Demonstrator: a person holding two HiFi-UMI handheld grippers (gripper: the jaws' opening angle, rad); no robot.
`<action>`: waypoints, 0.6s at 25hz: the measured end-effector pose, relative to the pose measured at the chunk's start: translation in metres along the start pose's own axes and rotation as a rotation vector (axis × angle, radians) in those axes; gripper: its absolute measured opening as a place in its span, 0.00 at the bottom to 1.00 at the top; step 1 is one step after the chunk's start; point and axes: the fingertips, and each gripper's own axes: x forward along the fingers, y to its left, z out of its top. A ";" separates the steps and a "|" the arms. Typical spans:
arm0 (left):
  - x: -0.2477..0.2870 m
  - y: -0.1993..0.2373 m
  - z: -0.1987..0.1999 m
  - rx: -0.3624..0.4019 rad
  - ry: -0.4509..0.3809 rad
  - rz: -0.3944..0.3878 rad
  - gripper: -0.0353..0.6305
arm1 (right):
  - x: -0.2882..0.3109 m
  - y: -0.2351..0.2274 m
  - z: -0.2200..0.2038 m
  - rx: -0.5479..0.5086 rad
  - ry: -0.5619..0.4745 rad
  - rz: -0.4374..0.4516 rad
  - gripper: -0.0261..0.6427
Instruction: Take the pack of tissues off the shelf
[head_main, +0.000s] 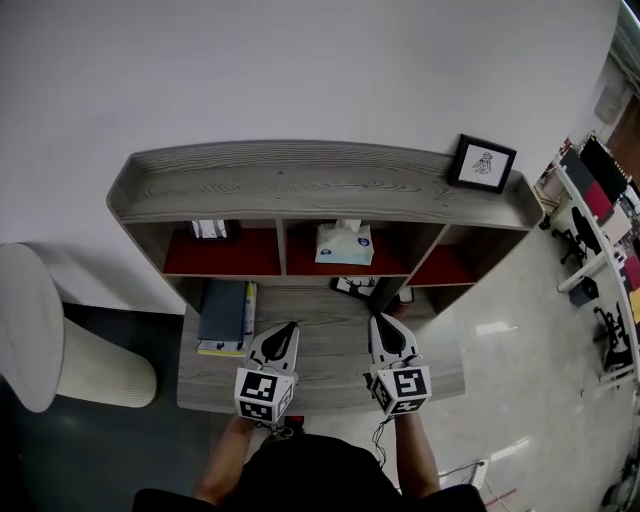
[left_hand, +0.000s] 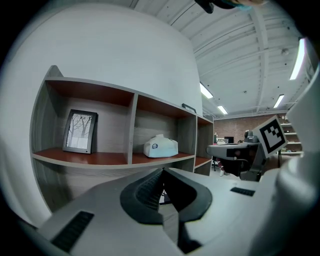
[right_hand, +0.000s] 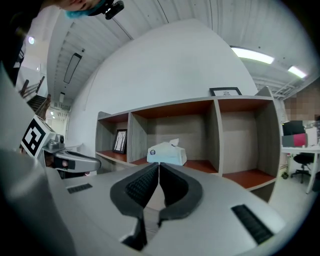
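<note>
Grey wood-grain desk (head_main: 322, 345), red-floored shelf (head_main: 225, 256), white wall (head_main: 300, 70), glossy floor (head_main: 520, 335).

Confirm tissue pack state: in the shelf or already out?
In. The tissue pack sits upright on the red floor of the middle compartment of the shelf, with a tissue poking from its top and nothing touching it.

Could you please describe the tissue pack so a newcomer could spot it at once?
A grey shelf with three red-floored compartments stands against the white wall. The tissue pack sits in the middle one. It is pale and soft, unlike the framed picture to its left.
</note>
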 end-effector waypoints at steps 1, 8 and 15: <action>0.001 0.004 0.000 0.001 0.003 0.000 0.06 | 0.005 -0.001 0.003 -0.008 -0.007 -0.009 0.08; 0.000 0.018 -0.007 0.008 0.020 -0.012 0.06 | 0.043 -0.019 0.019 -0.023 -0.020 -0.030 0.08; -0.004 0.033 -0.007 0.013 0.018 -0.014 0.06 | 0.075 -0.034 0.021 0.077 -0.004 -0.009 0.18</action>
